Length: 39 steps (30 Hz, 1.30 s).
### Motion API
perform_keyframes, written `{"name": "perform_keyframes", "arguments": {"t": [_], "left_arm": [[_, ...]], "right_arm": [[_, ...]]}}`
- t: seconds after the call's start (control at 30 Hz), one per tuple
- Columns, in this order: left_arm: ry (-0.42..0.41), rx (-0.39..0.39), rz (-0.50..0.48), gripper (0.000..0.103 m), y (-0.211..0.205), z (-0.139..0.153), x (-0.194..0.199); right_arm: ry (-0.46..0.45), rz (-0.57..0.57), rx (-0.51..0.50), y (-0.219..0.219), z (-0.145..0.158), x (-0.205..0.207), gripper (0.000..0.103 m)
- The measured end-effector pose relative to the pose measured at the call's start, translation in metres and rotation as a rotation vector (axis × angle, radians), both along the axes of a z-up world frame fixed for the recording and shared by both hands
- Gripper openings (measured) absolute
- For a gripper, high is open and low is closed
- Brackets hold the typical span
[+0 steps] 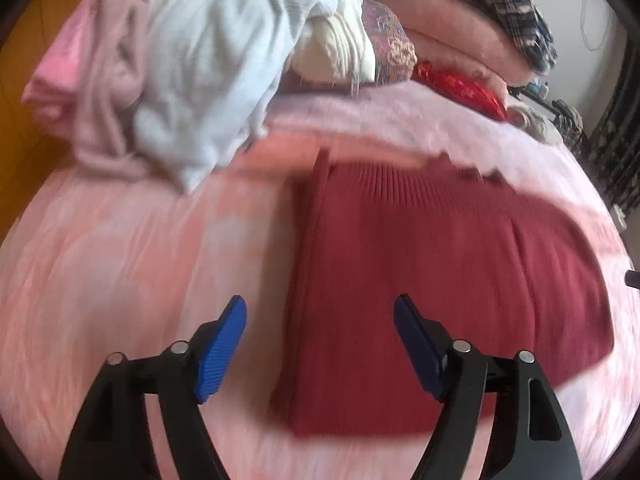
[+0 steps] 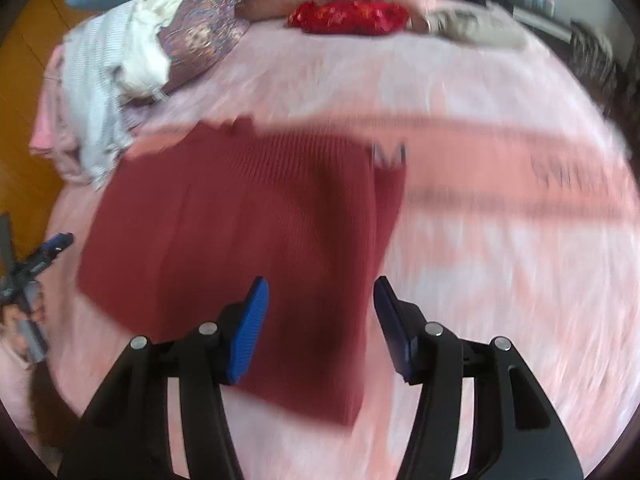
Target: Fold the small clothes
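A dark red ribbed knit garment [image 1: 420, 280] lies flat and folded on the pink bedspread [image 1: 120, 260]; it also shows in the right wrist view [image 2: 240, 216]. My left gripper [image 1: 320, 312] is open and empty, hovering over the garment's left edge. My right gripper [image 2: 320, 292] is open and empty, hovering over the garment's right near part. The left gripper's tip [image 2: 56, 244] shows at the left edge of the right wrist view. Both views are motion-blurred.
A heap of pale blue, white and pink clothes [image 1: 192, 60] lies at the far left of the bed. Patterned and red pillows [image 2: 348, 16], pink folded blankets [image 1: 448, 36] and a plaid cloth [image 1: 512, 4] line the far side. Wooden floor [image 2: 24, 92] is at left.
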<state>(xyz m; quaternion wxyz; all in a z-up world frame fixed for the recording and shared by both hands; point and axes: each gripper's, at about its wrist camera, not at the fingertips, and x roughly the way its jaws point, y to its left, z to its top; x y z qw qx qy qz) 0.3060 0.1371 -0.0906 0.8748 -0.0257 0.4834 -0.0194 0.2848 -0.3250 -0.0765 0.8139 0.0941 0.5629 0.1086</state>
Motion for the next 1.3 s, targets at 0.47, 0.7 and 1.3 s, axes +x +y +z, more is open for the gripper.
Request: {"name": "perform_keyframes", "arguments": {"t": [0.47, 0.7, 1.3], "left_arm": [[0.137, -0.184, 0.009, 0.072, -0.001, -0.059, -0.017], [0.121, -0.197, 0.001, 0.023, -0.007, -0.05, -0.023], [0.096, -0.08, -0.064, 0.028, -0.014, -0.066, -0.027]], "right_arm": [[0.147, -0.057, 0.195, -0.029, -0.075, -0.033, 0.04], [0.081, -0.022, 0.196, -0.018, -0.044, -0.043, 0.009], [0.135, -0.002, 0.085, -0.017, -0.084, -0.051, 0.015]]}}
